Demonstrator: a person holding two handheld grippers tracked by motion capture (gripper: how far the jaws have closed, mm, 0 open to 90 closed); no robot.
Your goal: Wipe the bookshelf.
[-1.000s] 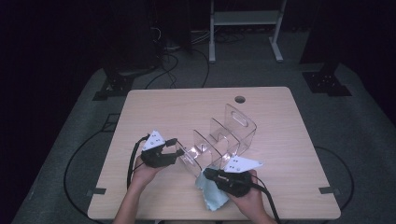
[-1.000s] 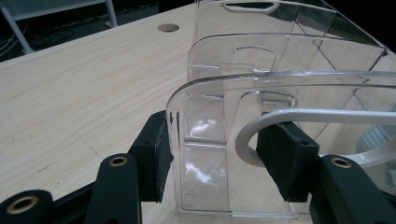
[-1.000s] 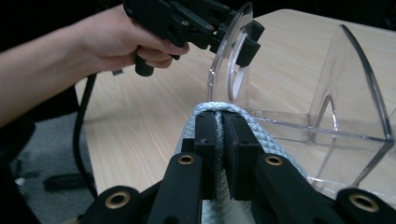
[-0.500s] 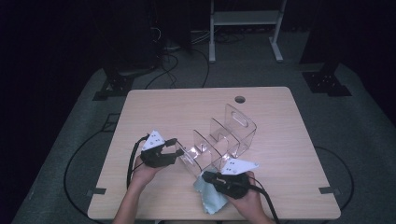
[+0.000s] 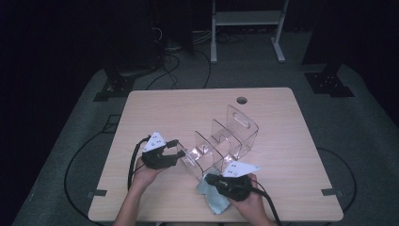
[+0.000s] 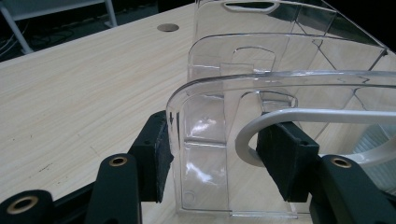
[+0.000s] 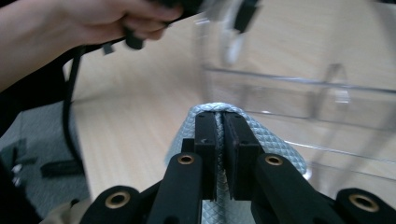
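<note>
Left gripper [image 5: 175,154]: its jaws stand partly apart and clamp the near end panel of the clear acrylic file organizer [image 6: 243,116]; in the left gripper view one pad [image 6: 159,158] presses the panel's outer face, the other sits inside the first slot.

Right gripper [image 7: 223,140]: the jaws are closed tight on a fold of light blue quilted cloth [image 7: 280,149], which bunches up around the pads.

Cloth: in the high view the cloth [image 5: 214,200] lies on the table beneath the right gripper [image 5: 214,180], just beside the organizer's near corner.

Organizer: it stands upright near the middle of the wooden table [image 5: 179,108], its dividers running away from the person, braced at its near end by the left gripper.

Step in hand: apparently wiping the organizer, one hand steadying it while the other brings the cloth to it.

Next move: probably calls for lifting the pinched cloth onto a clear panel and rubbing along it, while the left grip stays firm so the light organizer does not slide or tip.
</note>
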